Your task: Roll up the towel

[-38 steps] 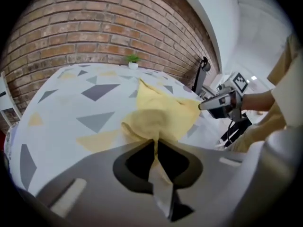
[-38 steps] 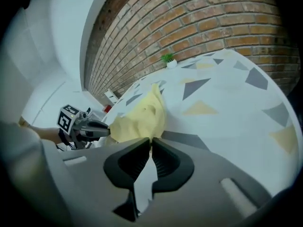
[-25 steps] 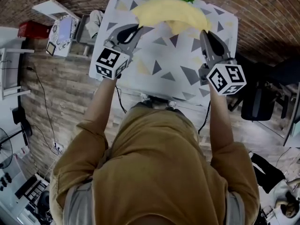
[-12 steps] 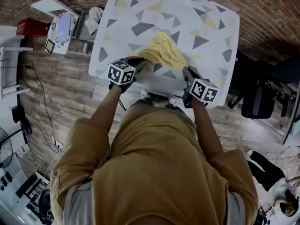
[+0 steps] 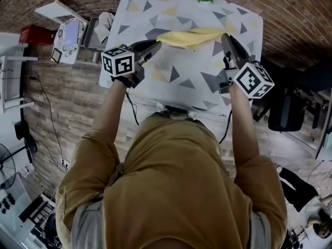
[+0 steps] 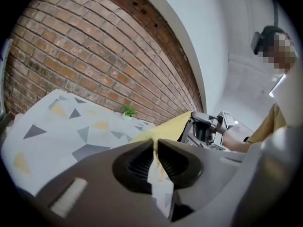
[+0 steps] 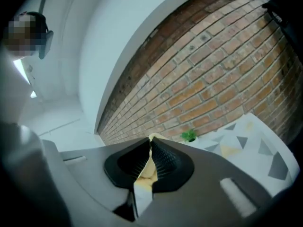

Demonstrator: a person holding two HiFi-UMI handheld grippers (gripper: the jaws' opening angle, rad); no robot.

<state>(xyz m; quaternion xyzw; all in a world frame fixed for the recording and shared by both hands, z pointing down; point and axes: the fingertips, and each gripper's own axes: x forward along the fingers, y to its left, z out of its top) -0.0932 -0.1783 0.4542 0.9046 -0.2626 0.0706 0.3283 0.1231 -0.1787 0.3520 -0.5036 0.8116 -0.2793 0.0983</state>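
Towel [image 5: 191,37] up and stretched! A second ago it billows as a wide yellow sheet over the far end of the table [image 5: 176,82]. Half a second ago it sits bunched at the table's near edge with both claws drawn in toward the person. Now it hangs as a long, narrow band above the table's far half, pulled out sideways and clear of the tabletop. The left gripper [image 5: 157,44] has its jaws pinched tight on one end of the cloth, above the table's left side, with yellow fabric squeezed right between the ribbed pads. The right gripper [image 5: 224,36] is clamped just as narrowly on the other end, above the table's right side, with a fold of yellow trapped in its pads too. That reads to me as a shake-out and a straighten, not a roll. No turn of cloth shows anywhere, so the rolling itself looks not yet begun, and the band probably has to go down flat on the table first. As for writing, there is nothing to read. The towel shows no tag or brand, and the table cover carries only grey and yellow triangles. The marker cube [image 5: 118,61] on the left claw and its twin [image 5: 253,80] on the right bear black-and-white square patterns, not letters. The white box [image 5: 67,32] on the floor off the table's left side is too small to make out.
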